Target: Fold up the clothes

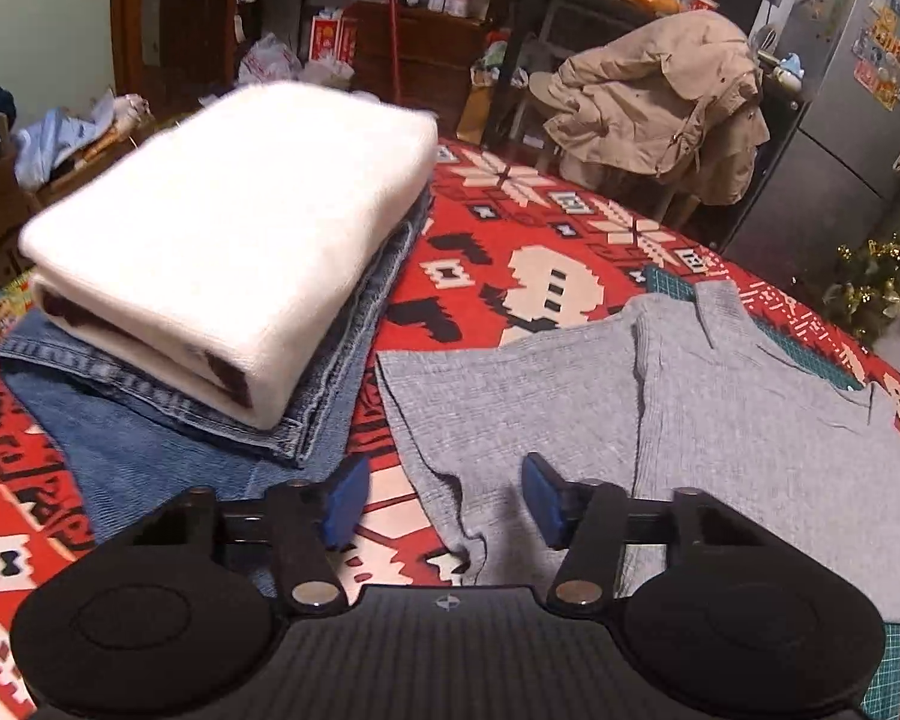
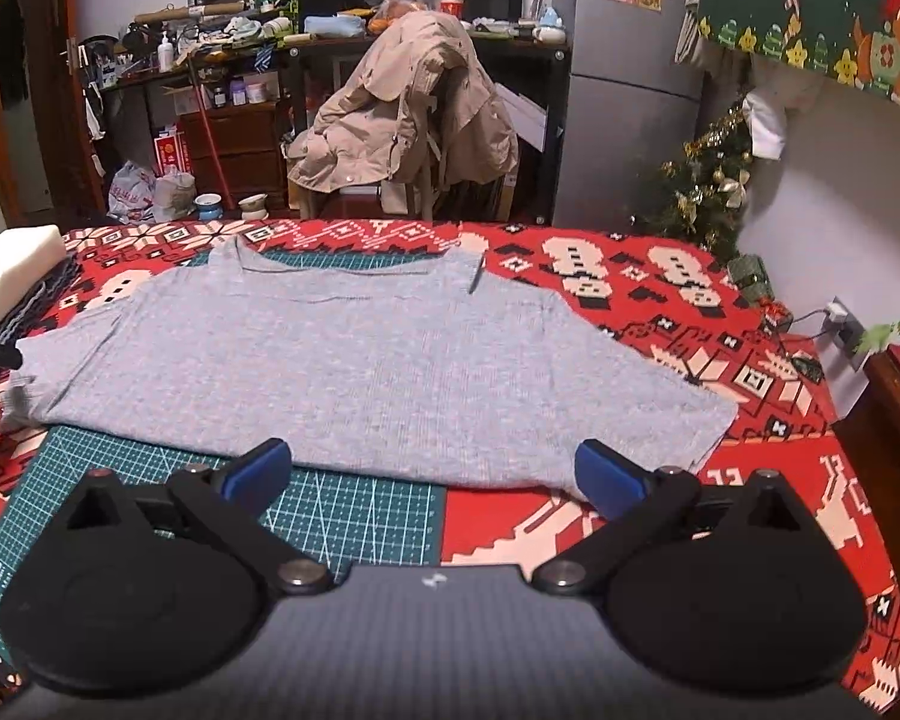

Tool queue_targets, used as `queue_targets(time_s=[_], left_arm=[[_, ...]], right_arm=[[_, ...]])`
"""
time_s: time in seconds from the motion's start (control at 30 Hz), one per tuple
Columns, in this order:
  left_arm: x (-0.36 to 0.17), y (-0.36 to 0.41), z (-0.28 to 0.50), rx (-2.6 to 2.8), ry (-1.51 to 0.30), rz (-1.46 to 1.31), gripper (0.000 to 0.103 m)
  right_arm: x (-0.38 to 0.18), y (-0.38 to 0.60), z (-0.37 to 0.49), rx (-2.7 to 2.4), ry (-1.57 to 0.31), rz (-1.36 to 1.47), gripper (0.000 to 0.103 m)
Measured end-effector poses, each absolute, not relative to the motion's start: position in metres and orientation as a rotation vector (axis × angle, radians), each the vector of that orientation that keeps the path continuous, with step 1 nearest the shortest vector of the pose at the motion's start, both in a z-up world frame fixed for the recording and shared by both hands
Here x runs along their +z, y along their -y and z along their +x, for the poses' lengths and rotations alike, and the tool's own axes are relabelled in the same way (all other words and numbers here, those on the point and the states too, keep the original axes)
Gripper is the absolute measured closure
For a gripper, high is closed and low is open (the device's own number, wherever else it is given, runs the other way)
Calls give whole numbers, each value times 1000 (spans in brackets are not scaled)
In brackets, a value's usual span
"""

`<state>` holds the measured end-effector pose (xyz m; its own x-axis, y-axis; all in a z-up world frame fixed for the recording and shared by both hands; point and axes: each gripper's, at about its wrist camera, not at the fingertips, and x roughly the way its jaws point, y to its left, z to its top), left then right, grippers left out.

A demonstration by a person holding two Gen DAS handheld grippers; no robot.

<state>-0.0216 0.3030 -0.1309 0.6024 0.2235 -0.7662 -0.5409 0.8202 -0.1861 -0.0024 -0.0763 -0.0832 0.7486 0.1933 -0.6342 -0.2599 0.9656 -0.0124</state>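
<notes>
The left tool (image 1: 446, 501) is hovering with its jaws parted; the right tool (image 2: 432, 474) is gaping wider, gripping nothing.

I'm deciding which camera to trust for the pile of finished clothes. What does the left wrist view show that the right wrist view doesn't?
Only the left wrist view shows the whole finished pile: a folded white garment lying on folded jeans, plus the open left gripper above the grey shirt's sleeve edge.

Only the right wrist view shows the grey shirt spread out whole, the green cutting mat in front of it, and the open right gripper.

Both show the shirt, the red patterned cloth and the beige jacket on a chair.
</notes>
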Motion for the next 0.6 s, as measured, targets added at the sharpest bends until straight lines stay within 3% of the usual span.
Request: queue_targets(time_s=[0.17,0.33,0.6], left_arm=[[-137,-300,-12,483,-832,-353,66],[-138,-288,-4,467,-854,-280,91],[-140,-273,2,474,-851,-206,99]], right_arm=[[-86,75,-1,247,-697,-104,1],[-88,73,0,245,-709,-110,1],[-85,69,4,253,-707,-105,1]])
